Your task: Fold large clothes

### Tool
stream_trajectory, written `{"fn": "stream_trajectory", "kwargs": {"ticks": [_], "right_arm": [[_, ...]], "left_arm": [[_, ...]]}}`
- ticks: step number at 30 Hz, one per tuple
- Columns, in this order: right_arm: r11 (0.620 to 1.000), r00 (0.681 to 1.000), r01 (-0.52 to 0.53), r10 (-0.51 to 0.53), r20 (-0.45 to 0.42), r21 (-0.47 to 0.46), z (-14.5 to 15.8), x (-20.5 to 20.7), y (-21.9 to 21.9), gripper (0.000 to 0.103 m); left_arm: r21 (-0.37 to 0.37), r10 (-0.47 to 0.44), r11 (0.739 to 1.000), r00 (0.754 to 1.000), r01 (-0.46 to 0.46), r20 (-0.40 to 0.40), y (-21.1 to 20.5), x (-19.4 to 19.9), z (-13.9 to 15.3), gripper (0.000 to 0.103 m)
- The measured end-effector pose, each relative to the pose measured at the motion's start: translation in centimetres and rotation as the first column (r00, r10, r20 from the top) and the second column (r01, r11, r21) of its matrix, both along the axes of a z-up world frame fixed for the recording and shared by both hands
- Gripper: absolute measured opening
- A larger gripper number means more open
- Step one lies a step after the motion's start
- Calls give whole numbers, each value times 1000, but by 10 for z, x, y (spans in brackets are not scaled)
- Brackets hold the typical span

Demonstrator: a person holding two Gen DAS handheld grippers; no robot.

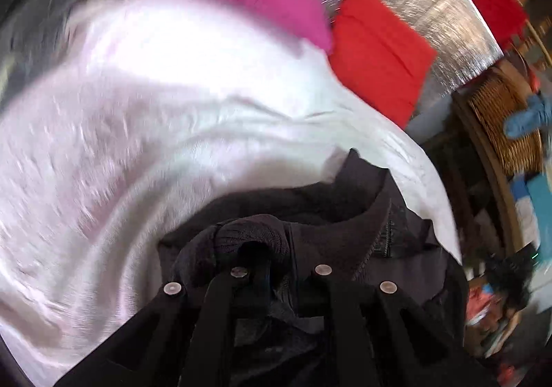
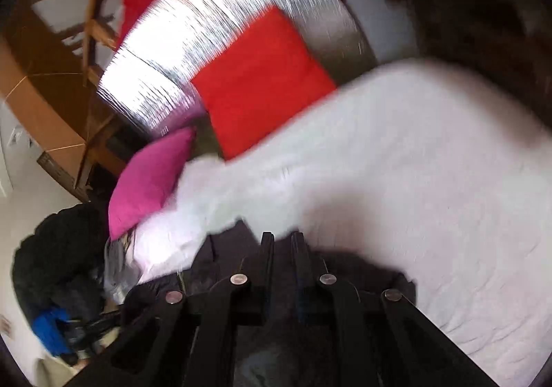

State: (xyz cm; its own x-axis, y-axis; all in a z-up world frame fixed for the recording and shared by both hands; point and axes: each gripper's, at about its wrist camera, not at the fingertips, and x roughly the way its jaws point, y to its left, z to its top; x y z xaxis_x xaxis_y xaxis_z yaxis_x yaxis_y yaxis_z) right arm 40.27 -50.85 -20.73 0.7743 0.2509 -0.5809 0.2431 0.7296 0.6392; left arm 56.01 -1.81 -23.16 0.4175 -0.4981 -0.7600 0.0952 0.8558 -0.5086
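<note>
Only the left view shows a wicker basket (image 1: pixel 503 117). The left gripper (image 1: pixel 262 259) pinches the dark garment (image 1: pixel 345 214); the right gripper (image 2: pixel 283 238), fingers close together, clamps its edge above the white sheet (image 2: pixel 414 180).

A dark, near-black garment (image 1: pixel 345 214) with a ribbed knit cuff (image 1: pixel 253 236) and a collar flap lies bunched on the white bed sheet (image 1: pixel 138 145). In the left wrist view its folds are gathered close below the camera; in the right wrist view it (image 2: pixel 234 249) is mostly hidden and blurred.
</note>
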Motion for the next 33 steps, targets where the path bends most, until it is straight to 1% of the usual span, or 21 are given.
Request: {"fn": "stream_trajectory", "kwargs": {"ticks": [2,3,4,5,7,9,11,13,15,17,19,20,21,22,23,24,25,26,27,30,33], "right_arm": [[999,999,-24,25,-35,31,-16,10,-1,41],[998,997,-39,42,-60,44,-23,19,0,78],[997,997,-43,47,-68,64,-28,25,1,95],[996,997,-41,47,-67,75,-32,32,3,95],[997,993,-54,60,-105,58,-39,50,8,95],[992,975,-122,122,-187,11,-48,71,21,95],[983,946,-182,168,-276,-25,-62,84,35,95],[965,903,-262,235,-359,-27,-73,90,55,93],[951,891,-303,259,-373,-65,-70,85,70,92],[931,882,-336,258,-394,-145,-64,77,86,83],[915,875,-347,237,-422,-205,-61,68,98,63],[910,873,-349,229,-431,-224,-60,66,100,56],[907,875,-348,222,-431,-239,-58,63,102,41],[901,883,-342,212,-419,-267,-53,59,106,31],[897,892,-331,196,-407,-294,-48,55,108,27],[893,898,-321,182,-400,-316,-43,52,110,21],[879,912,-301,153,-380,-369,-34,47,113,19],[868,925,-287,140,-353,-406,-25,42,113,18],[859,935,-273,131,-331,-432,-19,39,115,17],[842,970,-189,80,-228,-506,9,30,117,17],[871,982,-110,22,-186,-479,12,35,100,16]], "left_arm": [[-76,7,997,999,-11,-44,8,0,-12,20],[-114,17,993,999,-23,-51,11,0,-13,27],[-133,13,991,997,-22,-73,13,1,-12,31],[-134,-8,991,996,-4,-87,14,1,-7,40],[-116,0,993,1000,-2,-20,20,-8,14,72],[-81,23,996,999,-20,33,26,-14,31,84],[-68,44,997,996,-39,75,36,-21,44,84],[-64,95,994,992,-90,77,53,-27,44,86],[-26,167,986,985,-166,33,69,-34,31,87],[-39,204,978,978,-205,-34,79,-40,10,87],[-70,195,977,976,-203,-100,79,-41,-6,87],[-68,186,979,977,-193,-100,76,-43,-7,86],[-50,178,982,981,-182,-82,70,-45,-5,86],[-4,153,988,987,-154,-47,60,-47,0,86],[25,136,991,990,-135,-24,52,-49,4,82],[35,118,992,993,-118,3,44,-51,9,61],[31,101,994,995,-102,20,38,-52,12,46],[20,78,997,997,-79,29,30,-52,15,23],[18,65,998,997,-66,49,24,-52,18,16],[35,66,997,988,-71,139,11,-50,26,10],[78,92,991,981,-106,168,4,-39,23,10]]}}
